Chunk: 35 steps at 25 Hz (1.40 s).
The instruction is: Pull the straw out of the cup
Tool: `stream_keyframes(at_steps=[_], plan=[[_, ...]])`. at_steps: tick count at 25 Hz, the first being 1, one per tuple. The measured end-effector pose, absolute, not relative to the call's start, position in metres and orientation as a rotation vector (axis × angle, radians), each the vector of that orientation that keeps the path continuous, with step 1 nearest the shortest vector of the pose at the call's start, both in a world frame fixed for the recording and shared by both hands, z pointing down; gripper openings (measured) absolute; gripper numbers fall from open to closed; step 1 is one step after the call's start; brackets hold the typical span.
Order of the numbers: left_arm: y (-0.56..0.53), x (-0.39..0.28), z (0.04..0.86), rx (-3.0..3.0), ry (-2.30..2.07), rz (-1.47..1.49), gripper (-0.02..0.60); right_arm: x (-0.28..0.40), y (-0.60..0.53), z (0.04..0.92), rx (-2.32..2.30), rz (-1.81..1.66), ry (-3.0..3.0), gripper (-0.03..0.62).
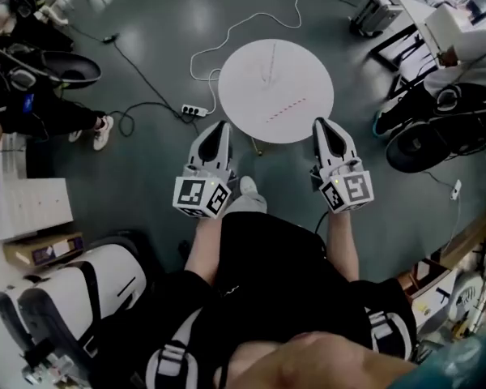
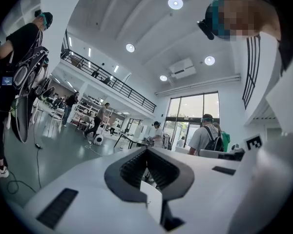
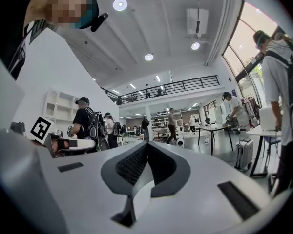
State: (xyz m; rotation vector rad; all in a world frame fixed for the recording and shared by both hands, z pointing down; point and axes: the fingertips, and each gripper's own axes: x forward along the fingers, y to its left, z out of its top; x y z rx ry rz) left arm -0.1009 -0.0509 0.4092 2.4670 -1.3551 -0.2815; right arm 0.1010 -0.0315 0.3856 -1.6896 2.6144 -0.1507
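A round white table (image 1: 308, 63) stands ahead of me in the head view. On it I make out a faint clear cup (image 1: 267, 74) with a thin straw (image 1: 272, 55) rising from it. A red-striped straw (image 1: 286, 109) lies flat nearer to me. My left gripper (image 1: 221, 126) hovers at the table's near left edge, jaws together and empty. My right gripper (image 1: 322, 124) hovers at the near right edge, also shut and empty. Both gripper views look level across the hall; the left gripper (image 2: 146, 149) and right gripper (image 3: 146, 144) show closed tips, and neither view shows the cup.
A power strip (image 1: 193, 110) and white cable (image 1: 227, 35) lie on the floor left of the table. A seated person's shoe (image 1: 102, 132) is at the left, black chairs (image 1: 437, 136) at the right, a white desk (image 1: 24, 209) at the near left. Several people stand in the hall.
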Motion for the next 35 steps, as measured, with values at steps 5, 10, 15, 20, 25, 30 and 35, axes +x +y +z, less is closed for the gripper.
stream_keyframes(at_steps=[5,10,15,20,25,30,35], plan=[[-0.091,-0.093,0.407,2.506,-1.343,-0.264,0.009,0.108,-0.064,0.373,-1.787,-0.067,2.529,0.015],[-0.124,-0.087,0.402,2.537,-1.316,-0.271,0.009,0.105,-0.093,0.371,-1.807,-0.059,2.514,0.015],[-0.147,-0.078,0.408,2.552,-1.298,-0.232,0.009,0.110,-0.114,0.381,-1.851,-0.096,2.510,0.015],[-0.169,-0.076,0.412,2.580,-1.325,-0.196,0.009,0.104,-0.134,0.391,-1.852,-0.136,2.513,0.015],[-0.177,-0.060,0.421,2.592,-1.288,-0.142,0.009,0.106,-0.134,0.406,-1.870,-0.181,2.517,0.015],[-0.179,-0.039,0.426,2.594,-1.282,-0.099,0.009,0.126,-0.132,0.419,-1.902,-0.239,2.501,0.015],[-0.186,-0.029,0.429,2.582,-1.307,-0.089,0.009,0.129,-0.140,0.423,-1.872,-0.271,2.534,0.015]])
